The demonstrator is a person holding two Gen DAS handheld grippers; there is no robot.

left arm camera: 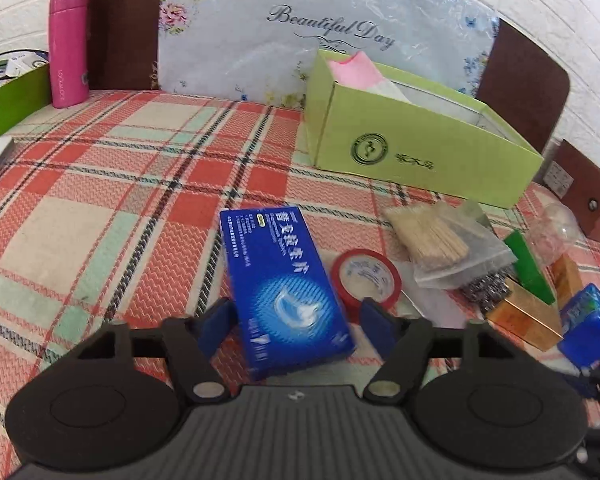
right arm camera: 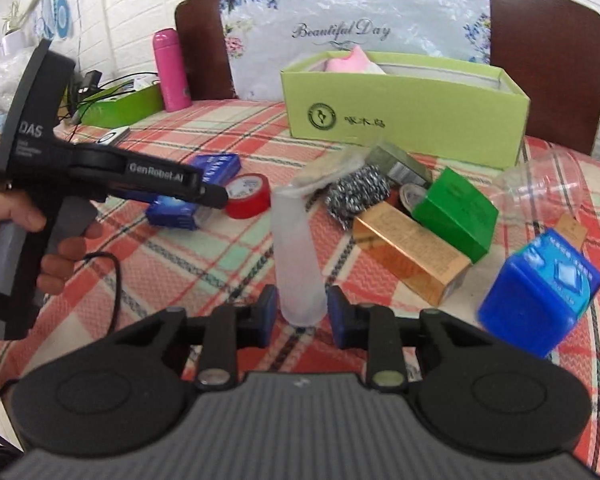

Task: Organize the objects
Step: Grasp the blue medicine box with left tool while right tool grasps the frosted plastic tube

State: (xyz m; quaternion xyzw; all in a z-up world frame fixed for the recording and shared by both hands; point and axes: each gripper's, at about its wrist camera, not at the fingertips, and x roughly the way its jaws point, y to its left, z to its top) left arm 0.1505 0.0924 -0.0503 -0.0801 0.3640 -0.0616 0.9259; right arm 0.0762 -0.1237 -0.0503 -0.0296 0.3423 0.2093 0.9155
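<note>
1. Left gripper (left arm camera: 296, 322): jaws wide apart, flanking the near end of a blue carton; both blue pads stand just clear of its sides, so nothing is gripped.
2. Blue carton (left arm camera: 286, 292): flat, glossy, white print and a pale swirl on the lid; lies on the checked tablecloth (left arm camera: 100, 200), long axis running away from the camera.
3. Right gripper (right arm camera: 302, 314): jaws narrowed around the base of a frosted tube; whether the pads actually press on it cannot be told.
4. Frosted tube (right arm camera: 296, 256): translucent white, tapering, lying on the cloth and pointing away.
5. Red tape roll (left arm camera: 366, 276): flat, just right of the carton.
6. Mid-table clutter: bagged wooden sticks (left arm camera: 432, 236), steel scourer (right arm camera: 356, 192), gold box (right arm camera: 410, 254), green box (right arm camera: 456, 214), small blue box (right arm camera: 540, 300).
7. Lime-green open box (right arm camera: 404, 120): far side, pink item inside.
8. Pink flask (left arm camera: 68, 44): upright, far left.
</note>
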